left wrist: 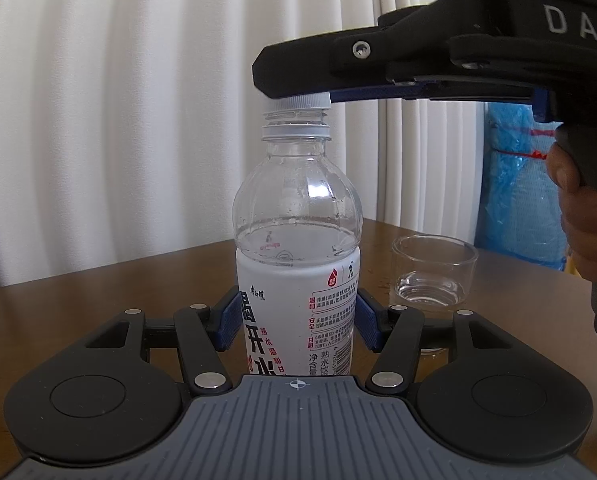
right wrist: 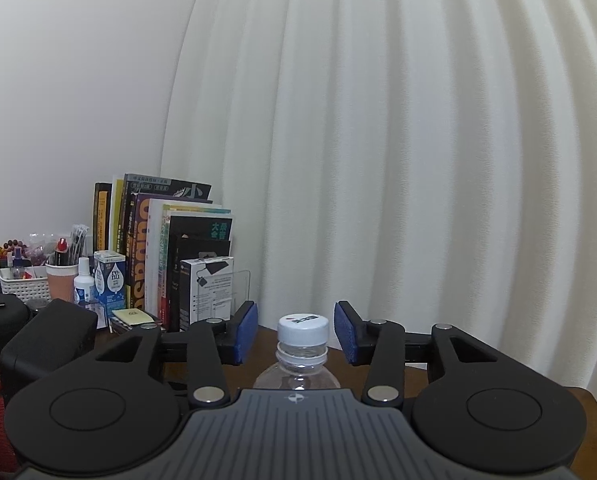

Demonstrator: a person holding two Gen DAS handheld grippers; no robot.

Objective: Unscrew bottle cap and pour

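The left gripper point(left wrist: 297, 322) clamps its blue pads on the labelled body of the upright bottle point(left wrist: 297, 240). The right gripper point(right wrist: 297, 332) stands open, pads just clear on either side of the white cap point(right wrist: 303, 329). An empty glass point(left wrist: 435, 272) sits on the table point(left wrist: 98, 280), right of the bottle.

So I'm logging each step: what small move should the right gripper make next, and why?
Probably close the right gripper on the cap. Its pads stand clear on either side, the cap is on, and the left gripper already clamps the bottle upright.
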